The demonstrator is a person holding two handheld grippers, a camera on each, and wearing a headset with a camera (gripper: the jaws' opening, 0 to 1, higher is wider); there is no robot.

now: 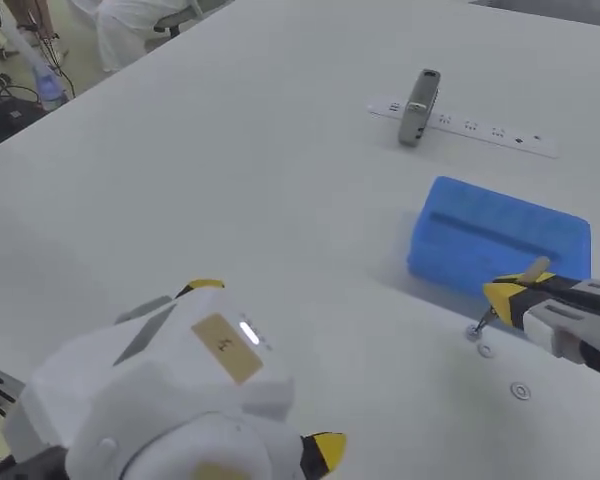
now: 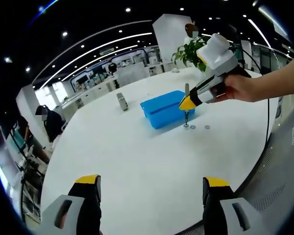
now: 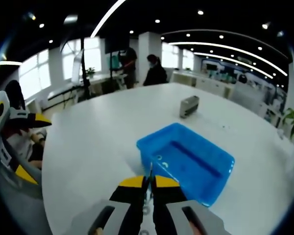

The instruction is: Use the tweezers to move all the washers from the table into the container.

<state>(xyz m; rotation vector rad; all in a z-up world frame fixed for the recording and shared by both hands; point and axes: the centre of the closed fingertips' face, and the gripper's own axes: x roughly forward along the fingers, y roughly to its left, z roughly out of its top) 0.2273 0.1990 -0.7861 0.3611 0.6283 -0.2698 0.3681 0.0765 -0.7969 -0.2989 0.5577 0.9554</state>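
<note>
Thin metal tweezers (image 3: 150, 170) are clenched in the right gripper's (image 3: 150, 183) fingers beside the blue rectangular plastic container (image 1: 442, 262); the left gripper's (image 2: 152, 181) fingers are released.

The table (image 1: 230, 200) is a smooth, matt white surface, and the container (image 1: 500, 240) on it is blue plastic with a soft sheen. The washers (image 1: 520, 391) and the thin tweezers (image 1: 485, 320) look like bare, shiny metal. The left gripper (image 2: 152, 181) and right gripper (image 3: 150, 182) have matt white-and-grey plastic shells with smooth yellow and black jaw tips.
</note>
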